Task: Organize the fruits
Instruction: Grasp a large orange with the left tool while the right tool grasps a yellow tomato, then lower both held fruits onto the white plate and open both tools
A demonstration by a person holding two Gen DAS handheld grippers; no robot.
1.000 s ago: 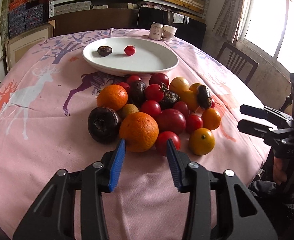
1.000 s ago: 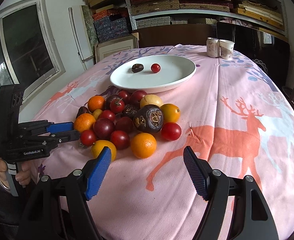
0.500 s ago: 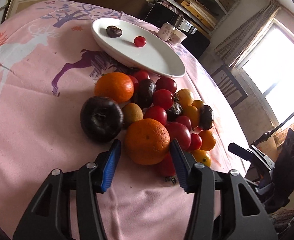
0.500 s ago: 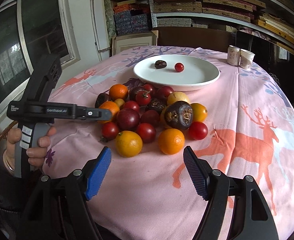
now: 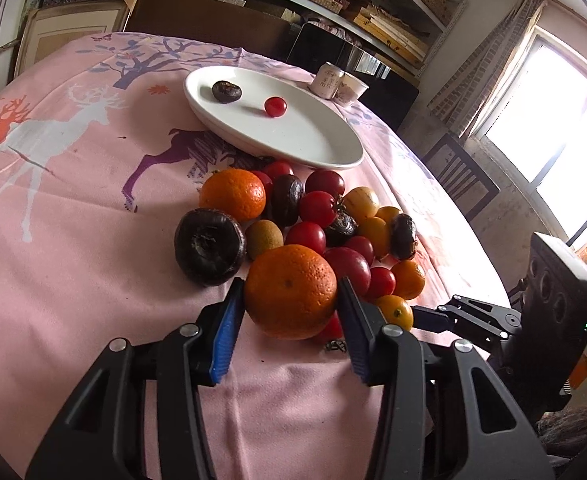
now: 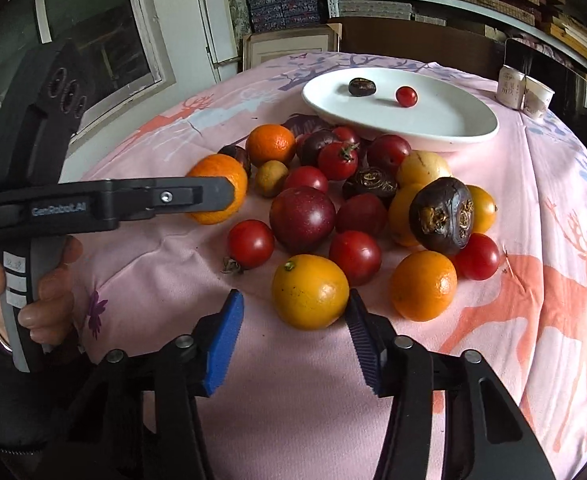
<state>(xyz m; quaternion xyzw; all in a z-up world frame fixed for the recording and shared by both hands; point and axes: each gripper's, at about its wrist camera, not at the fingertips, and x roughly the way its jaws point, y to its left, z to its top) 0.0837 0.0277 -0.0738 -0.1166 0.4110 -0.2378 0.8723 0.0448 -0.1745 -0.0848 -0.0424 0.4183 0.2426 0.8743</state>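
Over the last second the left tongs (image 5: 289, 308) have advanced from short of the fruit pile to straddle the large orange (image 5: 291, 291) at the pile's edge farthest from the white plate (image 5: 329, 148), and their blue pads have narrowed until each stands at or against a flank of that fruit; firm clamping cannot be told. The right tongs (image 6: 293, 322), earlier held back and spread wide, have also come forward and narrowed about the yellow-orange citrus (image 6: 309, 291), likewise at the side of the pile away from the plate. Their right pad is at the fruit's skin, while a gap shows at the left pad, so these tongs are still apart. The change suggests that two pickups are being prepared at once. The plate, beyond the pile on the pink-clothed table (image 5: 73, 208), carries only a dark fruit (image 5: 226, 91) and a small tomato (image 5: 275, 106); the rest of the fruit lies heaped just beside its near rim, so the sorting appears to be at an early stage.
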